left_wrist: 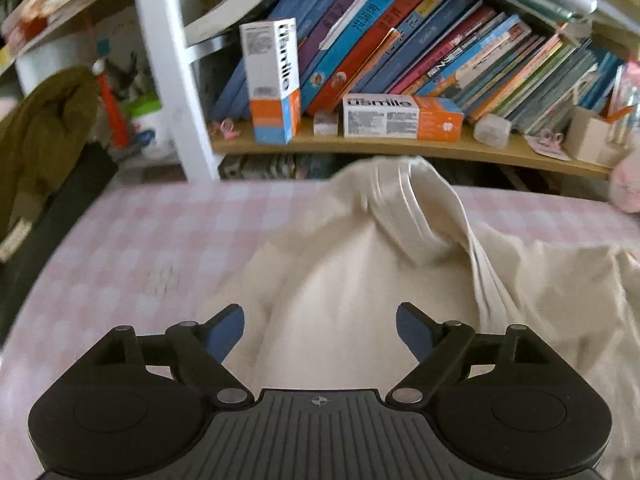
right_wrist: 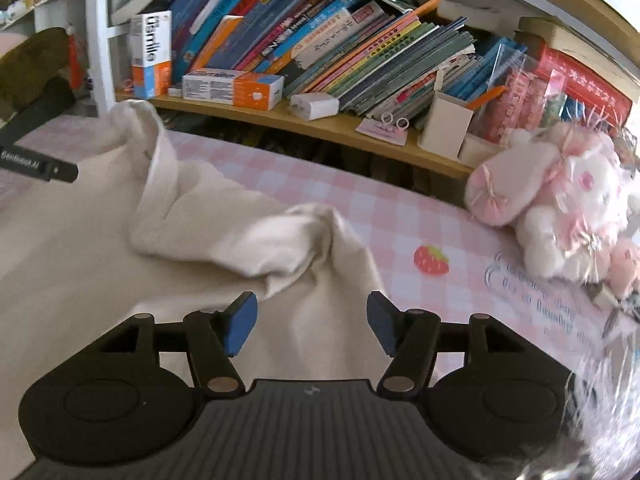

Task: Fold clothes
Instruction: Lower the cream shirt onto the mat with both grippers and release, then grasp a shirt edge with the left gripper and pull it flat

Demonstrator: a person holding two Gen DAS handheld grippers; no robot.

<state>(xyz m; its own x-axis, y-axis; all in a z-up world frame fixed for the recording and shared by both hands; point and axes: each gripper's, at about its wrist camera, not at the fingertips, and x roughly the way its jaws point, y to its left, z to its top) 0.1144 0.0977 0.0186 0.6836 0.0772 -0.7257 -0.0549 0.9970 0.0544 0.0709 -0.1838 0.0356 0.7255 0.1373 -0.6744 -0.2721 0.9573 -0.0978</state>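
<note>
I see the cream garment (left_wrist: 360, 280) lying rumpled on the pink checked counter (left_wrist: 132, 240), in front of the bookshelf (left_wrist: 400, 148), with one bunched part raised toward that shelf. My left claw (left_wrist: 320, 330) and right claw (right_wrist: 312, 322) are both released, holding nothing, just above the cloth. I judge the cloth needs spreading flat; each claw must find an edge.

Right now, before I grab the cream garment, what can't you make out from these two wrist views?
- Cream garment: its type; the raised far part is motion-blurred in the left wrist view, and the near part sits behind the left gripper.
- Its left side runs off the edge in the right wrist view, near part behind the right gripper.
- Printed text on the pink checked cloth: blurred, unreadable, lower right of the right wrist view.
</note>
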